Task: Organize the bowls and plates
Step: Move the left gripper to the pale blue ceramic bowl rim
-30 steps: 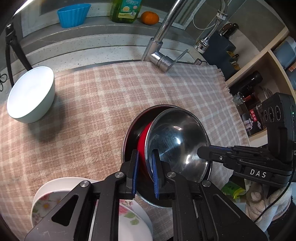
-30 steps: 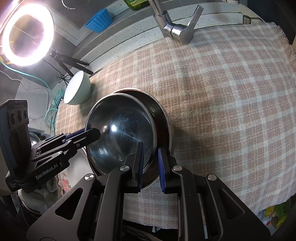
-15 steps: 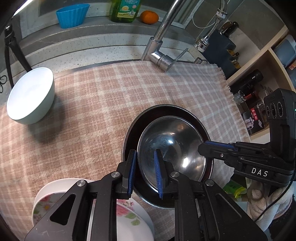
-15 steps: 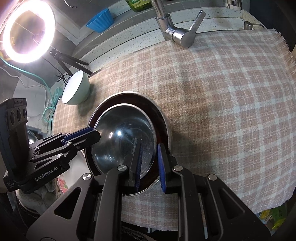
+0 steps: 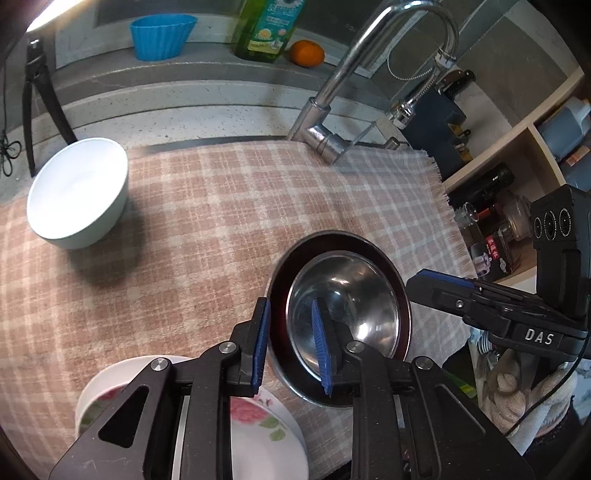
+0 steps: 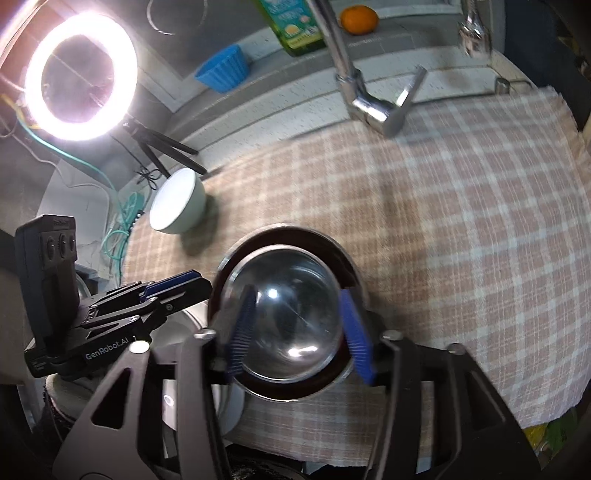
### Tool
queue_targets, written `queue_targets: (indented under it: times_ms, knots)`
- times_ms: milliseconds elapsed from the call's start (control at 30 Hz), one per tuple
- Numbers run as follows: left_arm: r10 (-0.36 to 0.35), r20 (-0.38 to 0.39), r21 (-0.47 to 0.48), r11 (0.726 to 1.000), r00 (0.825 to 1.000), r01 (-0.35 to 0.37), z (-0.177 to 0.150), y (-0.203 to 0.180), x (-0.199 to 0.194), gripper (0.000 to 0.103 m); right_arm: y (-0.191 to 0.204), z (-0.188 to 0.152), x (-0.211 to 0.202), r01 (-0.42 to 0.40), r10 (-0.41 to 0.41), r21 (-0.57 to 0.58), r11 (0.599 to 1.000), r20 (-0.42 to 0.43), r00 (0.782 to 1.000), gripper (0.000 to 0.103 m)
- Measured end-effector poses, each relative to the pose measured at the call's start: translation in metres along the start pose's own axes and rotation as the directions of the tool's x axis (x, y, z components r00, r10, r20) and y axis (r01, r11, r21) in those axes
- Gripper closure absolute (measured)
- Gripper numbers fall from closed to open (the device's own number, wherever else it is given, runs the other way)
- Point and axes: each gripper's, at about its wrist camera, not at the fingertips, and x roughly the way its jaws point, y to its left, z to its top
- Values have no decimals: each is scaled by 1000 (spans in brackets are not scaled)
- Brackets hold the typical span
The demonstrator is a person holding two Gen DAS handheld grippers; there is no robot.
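A steel bowl (image 5: 345, 295) sits nested inside a larger dark bowl with a steel rim (image 5: 400, 295) on the checked cloth; both also show in the right wrist view, the steel bowl (image 6: 284, 306) inside the dark bowl (image 6: 332, 247). My left gripper (image 5: 290, 343) is open, its jaws astride the near rims of both bowls. My right gripper (image 6: 299, 332) is open wide over the steel bowl, holding nothing. A white bowl (image 5: 75, 192) stands at the far left. A floral plate (image 5: 255, 435) lies under my left gripper.
The checked cloth (image 5: 207, 221) covers the counter. A faucet (image 5: 332, 110) stands at the back, with a blue cup (image 5: 162, 35), a green bottle (image 5: 266, 27) and an orange (image 5: 306, 53) on the ledge. A ring light (image 6: 79, 77) shines at the left. Shelves (image 5: 517, 155) stand at the right.
The tilted steel bowl was lowered flat into the dark bowl. Both grippers then opened and let go of its rim; the right one opened wide and pulled back.
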Motion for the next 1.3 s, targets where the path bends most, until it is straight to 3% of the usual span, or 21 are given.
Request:
queue_targets:
  times_ms: [67,133,500,767,1167,1300]
  knots:
    - [6,18,-4,1000,1000,-6,2,4,-8,62,9,5,-4,-4,5,-24,1000,18,1000,30]
    - [24,44,-3,1000,999,-23,5,10,-19,58,18,11,-6,-9,10,-43,999,26,1000,28]
    - [102,134,-111,990,986,-88,18,71,-64,58,65,49,-3,-74,80,-102,992,55,995,28]
    - [172,163,-209,968,972,-136,30,122,-83,58,102,81,32,-126,131,-125,984,30,991,28]
    - [148,112,-321,941,983,-105,46,179,-59,61,119,100,114,-169,163,-70,983,-88,983,28]
    - [150,94,-330,937,984,-111,49,187,-50,65,120,105,134,-175,169,-45,984,-118,979,35]
